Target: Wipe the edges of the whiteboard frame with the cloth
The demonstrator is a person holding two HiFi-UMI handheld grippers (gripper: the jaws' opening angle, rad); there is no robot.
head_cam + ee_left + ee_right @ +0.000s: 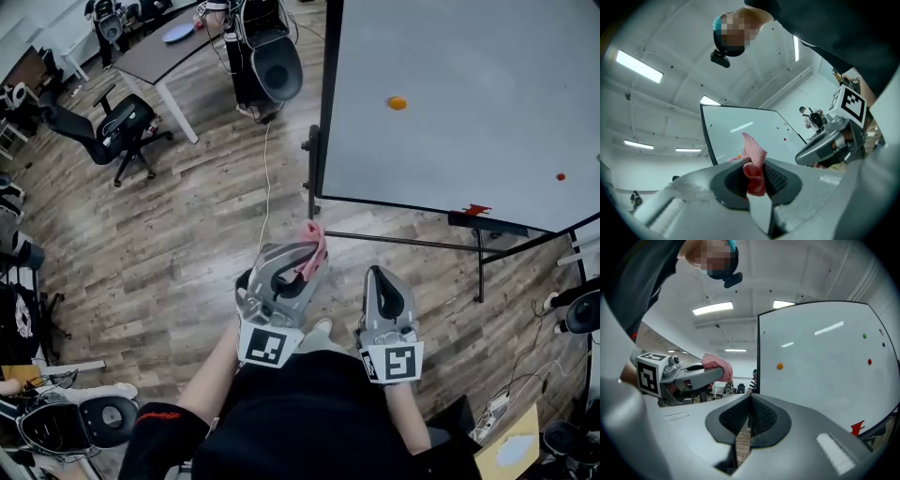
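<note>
Left gripper [302,261]: you hold it low in front of your torso, nose forward and tipped slightly right. Its jaws are clamped on the pink cloth [315,244], which sticks out past the tips.
Right gripper [377,275]: just beside the left, pointing forward, jaws pressed together with nothing between.
Your forearms: both drawn in close to your body; the left forearm [212,373] is bare.

Whiteboard [450,94]: your head view cuts off its top and right edges. Cloth [315,240]: its gripped end sits hidden between your left gripper's [302,270] pads. Orange spot [397,103] and red spot [561,176] on the board: too small to identify.
</note>
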